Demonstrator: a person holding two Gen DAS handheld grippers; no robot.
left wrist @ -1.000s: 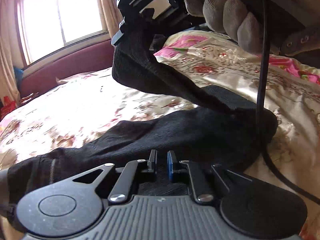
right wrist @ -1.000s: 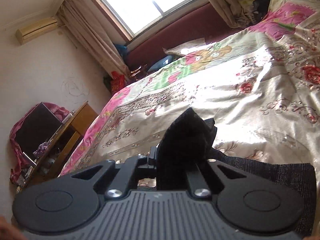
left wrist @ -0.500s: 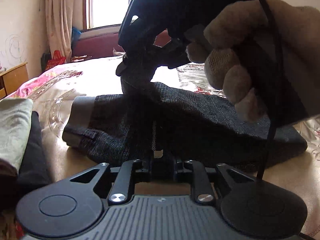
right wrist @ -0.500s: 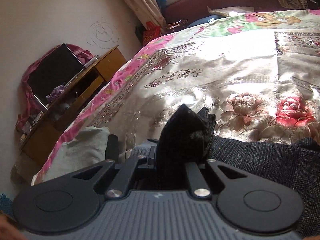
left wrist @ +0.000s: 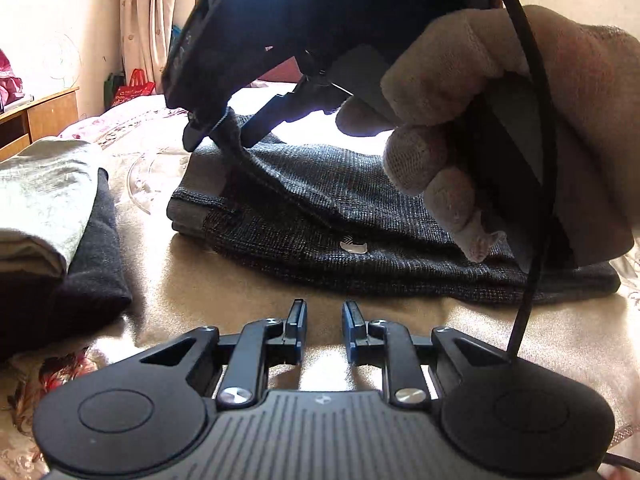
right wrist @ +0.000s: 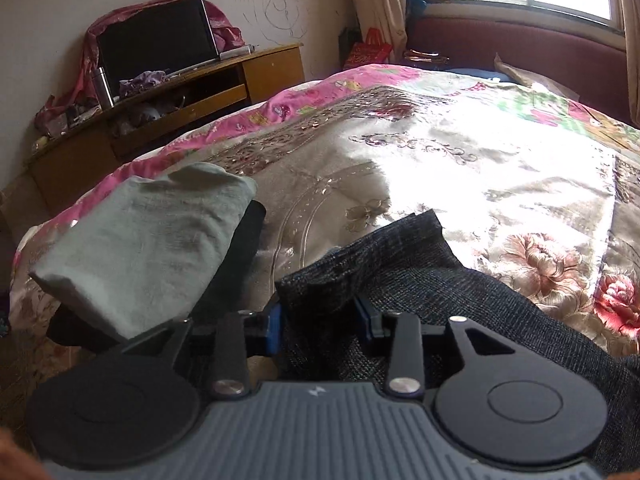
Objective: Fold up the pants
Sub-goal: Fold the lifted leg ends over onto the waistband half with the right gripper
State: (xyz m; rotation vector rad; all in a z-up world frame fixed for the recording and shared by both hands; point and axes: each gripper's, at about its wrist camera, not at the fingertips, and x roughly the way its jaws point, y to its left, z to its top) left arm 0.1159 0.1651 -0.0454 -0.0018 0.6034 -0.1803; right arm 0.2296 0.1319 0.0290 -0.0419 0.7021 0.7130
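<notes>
Left wrist view first: the left tool (left wrist: 323, 330) sits at the bottom middle of the frame with its two fingers spread apart and nothing between them, hovering over bare bedspread (left wrist: 248, 280) just in front of the pants (left wrist: 360, 216). The pants are a dark grey woven pair lying folded across the middle of the frame on the bed, with a small white tag showing on the near layer. Up top, the right tool (left wrist: 216, 124) comes in from the upper middle, and a bit of the pants' edge runs up into its tips at the upper left of the pile. A gloved hand (left wrist: 500, 128) fills the upper right, with a black cable (left wrist: 536, 200) hanging down in front of it. At the left edge there's a stack of folded clothes (left wrist: 48, 200), pale green on top of something black. Right wrist view: the right tool (right wrist: 318, 320) is at the bottom middle, fingers spread a good way with a bunched corner of the pants (right wrist: 360, 264) sitting between them, so it's not squeezed tight, though I can't tell if the pads still touch the cloth. The rest of the pants trails off to the lower right. The folded clothes (right wrist: 144, 240) are at left, just beside the pants, and a wooden cabinet (right wrist: 168, 108) with a dark screen (right wrist: 156, 48) stands at upper left.
</notes>
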